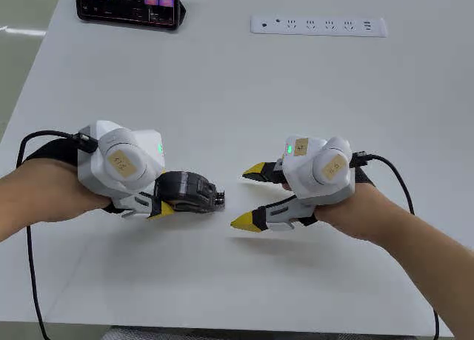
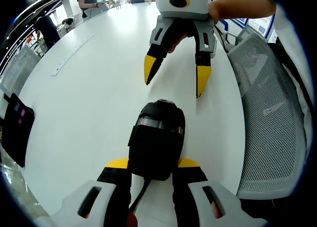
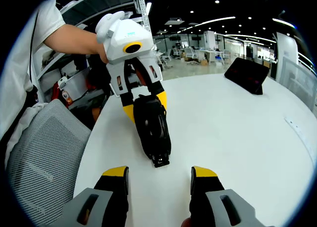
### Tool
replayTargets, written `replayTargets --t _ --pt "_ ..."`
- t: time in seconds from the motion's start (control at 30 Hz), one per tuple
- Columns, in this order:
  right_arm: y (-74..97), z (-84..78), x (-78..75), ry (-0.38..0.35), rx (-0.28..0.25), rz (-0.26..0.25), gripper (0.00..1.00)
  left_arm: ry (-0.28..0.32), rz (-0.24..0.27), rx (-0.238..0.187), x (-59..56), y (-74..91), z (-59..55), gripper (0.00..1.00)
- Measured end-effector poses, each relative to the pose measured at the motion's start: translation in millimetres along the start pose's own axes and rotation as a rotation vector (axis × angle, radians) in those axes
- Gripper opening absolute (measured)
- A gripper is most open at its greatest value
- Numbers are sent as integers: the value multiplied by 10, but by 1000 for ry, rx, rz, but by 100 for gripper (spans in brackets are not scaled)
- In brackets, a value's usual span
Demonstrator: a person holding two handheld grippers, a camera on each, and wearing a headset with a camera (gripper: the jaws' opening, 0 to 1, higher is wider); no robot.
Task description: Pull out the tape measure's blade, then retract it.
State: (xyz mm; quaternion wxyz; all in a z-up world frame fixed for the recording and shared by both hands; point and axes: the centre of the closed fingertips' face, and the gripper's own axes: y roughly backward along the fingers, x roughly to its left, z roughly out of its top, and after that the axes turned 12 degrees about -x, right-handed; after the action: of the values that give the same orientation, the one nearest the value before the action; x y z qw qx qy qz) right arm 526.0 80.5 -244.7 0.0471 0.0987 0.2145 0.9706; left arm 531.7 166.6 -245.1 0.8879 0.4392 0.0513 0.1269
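A black tape measure (image 1: 188,191) rests on the white table (image 1: 244,95), its blade tip facing right. My left gripper (image 1: 164,204) is shut on the tape measure (image 2: 157,138), its yellow-tipped fingers (image 2: 117,163) clamped on both sides of the case. My right gripper (image 1: 248,197) stands open a short way to the right, pointing at the tape measure's tip (image 3: 160,161) with nothing between its fingers. From the right gripper view, the tape measure (image 3: 151,127) lies just ahead of my right gripper (image 3: 159,172). In the left gripper view the right gripper (image 2: 174,73) faces me, open.
A dark tablet (image 1: 129,3) stands at the far left of the table and a white power strip (image 1: 318,25) lies at the far right. A grey mesh chair (image 2: 270,123) sits at the table's near edge. Cables (image 1: 29,229) trail from both grippers.
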Motion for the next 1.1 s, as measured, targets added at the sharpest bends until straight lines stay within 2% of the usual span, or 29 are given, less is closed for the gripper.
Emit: replayTargets --t 0.6,1.1 --pt "-191 26 0 1 -8 23 37 -1 -2 1 -3 0 -1 27" --pt "-260 -13 -4 45 -1 45 22 0 -4 -3 4 -6 -8 27"
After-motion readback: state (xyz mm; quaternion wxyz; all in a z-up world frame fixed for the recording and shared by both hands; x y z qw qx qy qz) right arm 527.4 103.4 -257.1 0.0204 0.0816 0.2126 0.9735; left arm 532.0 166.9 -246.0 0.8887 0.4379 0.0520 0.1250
